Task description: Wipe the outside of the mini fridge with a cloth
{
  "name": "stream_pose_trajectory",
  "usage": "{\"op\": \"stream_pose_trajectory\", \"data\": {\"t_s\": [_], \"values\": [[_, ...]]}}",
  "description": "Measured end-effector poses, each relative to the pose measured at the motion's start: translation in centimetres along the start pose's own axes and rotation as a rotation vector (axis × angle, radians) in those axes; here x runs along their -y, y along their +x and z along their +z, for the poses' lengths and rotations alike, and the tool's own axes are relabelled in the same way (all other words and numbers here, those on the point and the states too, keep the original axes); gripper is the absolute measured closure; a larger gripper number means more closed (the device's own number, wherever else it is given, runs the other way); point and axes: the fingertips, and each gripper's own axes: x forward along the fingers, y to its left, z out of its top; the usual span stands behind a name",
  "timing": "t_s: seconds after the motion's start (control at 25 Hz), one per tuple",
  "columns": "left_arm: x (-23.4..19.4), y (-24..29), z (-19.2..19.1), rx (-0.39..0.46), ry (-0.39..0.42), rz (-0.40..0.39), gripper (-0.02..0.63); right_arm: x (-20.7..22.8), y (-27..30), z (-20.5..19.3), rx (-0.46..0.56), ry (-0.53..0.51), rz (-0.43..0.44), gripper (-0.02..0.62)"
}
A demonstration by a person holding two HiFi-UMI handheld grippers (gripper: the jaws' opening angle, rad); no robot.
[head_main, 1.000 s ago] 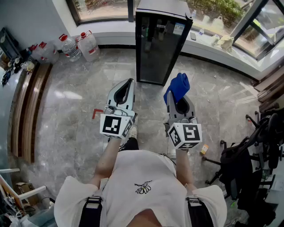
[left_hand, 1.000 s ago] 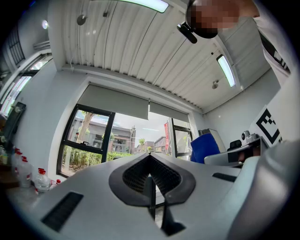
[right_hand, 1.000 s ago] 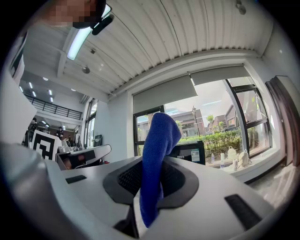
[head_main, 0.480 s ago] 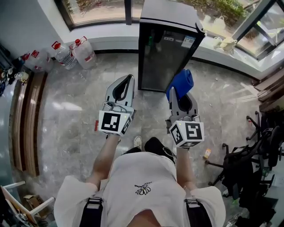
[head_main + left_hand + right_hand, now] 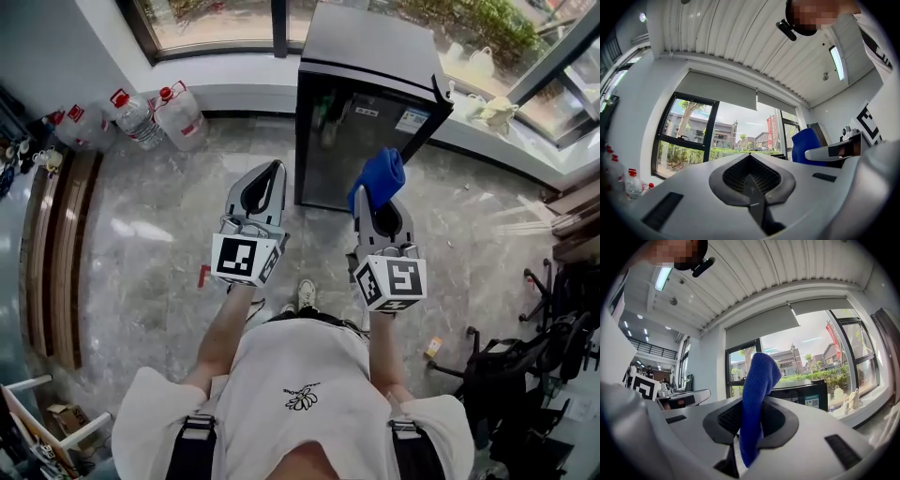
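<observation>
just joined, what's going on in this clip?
A person stands facing a black mini fridge by the window, with a tool in each hand. The right tool is shut on a blue cloth and holds it up in front of the fridge's glass door. In the right gripper view the fridge sits beyond the cloth, so they look apart and wiping does not seem to have begun. The left tool is shut on nothing and held level beside the right one.

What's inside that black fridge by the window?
Through the glass door of the mini fridge only dim shapes show, plus a sticker on the glass. What it holds cannot be made out, and the blue cloth in the right hand-held gripper covers part of the door.
</observation>
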Motion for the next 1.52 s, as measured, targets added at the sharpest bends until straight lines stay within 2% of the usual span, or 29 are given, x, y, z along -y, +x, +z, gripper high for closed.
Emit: {"op": "stream_pose_trajectory", "data": {"t_s": [0.2,0.4,0.56,0.84,1.0,1.28,1.52], "values": [[-1.2,3.7,-0.9,-0.014,-0.001,-0.006,0.603,1.3,4.3,-0.1,-0.003,-0.004,0.024,0.514],[-3.5,5.6,-2.0,-0.012,-0.028,-0.001,0.603,0.4,7.9,-0.6,-0.011,-0.024,0.04,0.514],[-5.6,7.1,-2.9,-0.019,-0.011,0.002,0.603,-0.8,11.3,-0.6,0.015,-0.053,0.066,0.514],[-8.6,8.6,-5.6,-0.05,0.004,0.017,0.603,-2.5,21.2,-3.5,-0.018,-0.075,0.136,0.514],[-10.6,9.3,-7.8,-0.064,-0.005,0.043,0.603,-3.6,25.9,-4.4,-0.026,-0.085,0.148,0.514],[-12.9,8.8,-10.2,-0.086,-0.07,0.12,0.603,-3.2,28.9,-5.7,-0.058,-0.126,0.143,0.514],[-11.1,8.9,-10.6,-0.105,-0.048,0.104,0.603,-1.3,29.0,-5.8,-0.066,-0.114,0.106,0.514]]}}
